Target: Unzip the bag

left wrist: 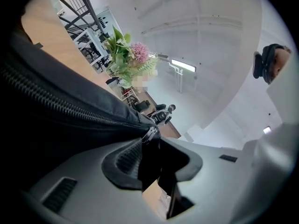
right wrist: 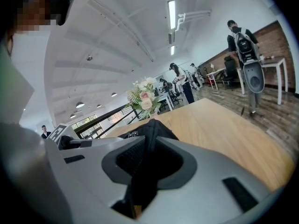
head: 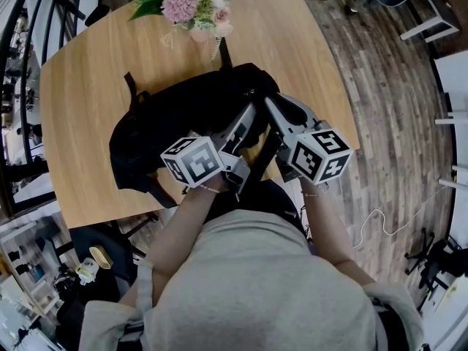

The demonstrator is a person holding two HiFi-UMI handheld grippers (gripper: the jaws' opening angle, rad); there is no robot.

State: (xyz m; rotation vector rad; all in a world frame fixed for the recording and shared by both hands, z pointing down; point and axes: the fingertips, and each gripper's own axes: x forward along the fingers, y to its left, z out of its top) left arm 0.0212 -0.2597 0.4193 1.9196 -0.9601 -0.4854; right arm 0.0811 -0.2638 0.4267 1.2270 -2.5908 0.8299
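A black backpack (head: 183, 112) lies on the wooden table (head: 80, 93), and both grippers meet at its near right end. My left gripper (head: 250, 114) is shut on the black zipper pull. In the left gripper view the metal slider (left wrist: 150, 133) sits just beyond the pads (left wrist: 128, 157), with the closed zipper teeth (left wrist: 56, 101) running off to the left. My right gripper (head: 270, 104) is shut on a fold of the bag's black fabric (right wrist: 152, 129), close beside the left one. The fabric rises between its pads (right wrist: 133, 157).
A bouquet of pink and white flowers (head: 194, 2) stands at the table's far edge behind the bag. The table's right edge (head: 344, 115) drops to wood flooring. A black chair (head: 110, 247) sits at the near left. People (right wrist: 240, 36) stand across the room.
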